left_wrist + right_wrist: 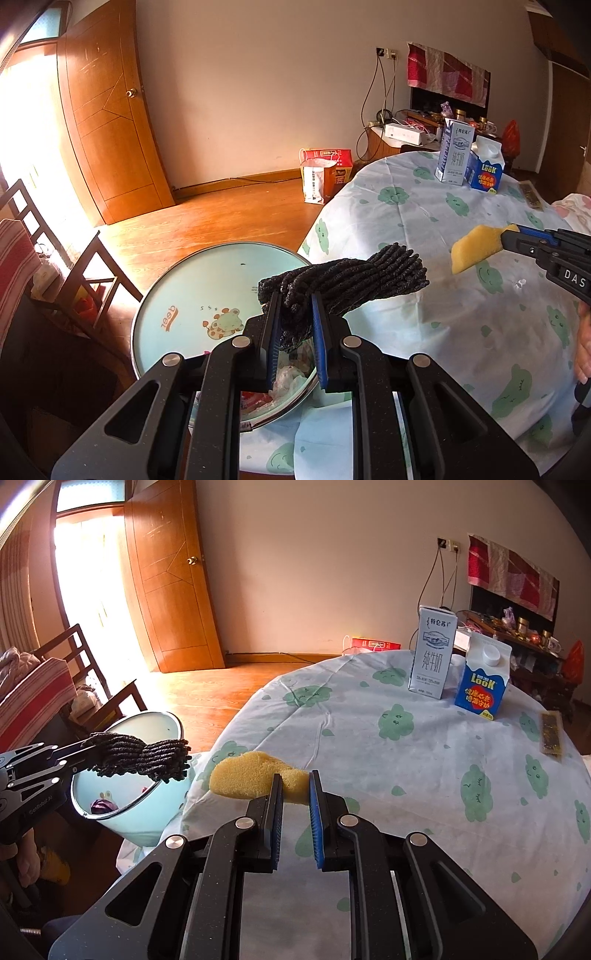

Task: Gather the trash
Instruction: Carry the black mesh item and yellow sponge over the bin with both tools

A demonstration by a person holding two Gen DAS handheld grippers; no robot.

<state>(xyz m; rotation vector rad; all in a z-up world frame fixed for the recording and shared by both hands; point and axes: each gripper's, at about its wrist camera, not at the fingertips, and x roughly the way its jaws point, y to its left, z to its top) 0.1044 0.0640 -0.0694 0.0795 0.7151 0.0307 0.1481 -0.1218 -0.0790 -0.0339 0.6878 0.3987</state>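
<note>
The left gripper tilts downward, its fingers pinching one end of a dark, ribbed knitted cloth; the rest of the cloth juts out past the fingertips, above the rim of a pale blue round trash bin with a metal rim. Crumpled white and red scraps lie inside the bin, which stands on the floor just off the desk's near left edge. The right gripper also slopes down over the desk, which is draped in a white cloth with green prints, near that same edge. Its fingers squeeze the narrow end of a yellow spongy piece, whose bulk sticks out ahead to the left. Toward the far edge stand a tall white milk carton and a blue gable-top carton, close together; a dark flat wrapper lies near the right edge.
</note>
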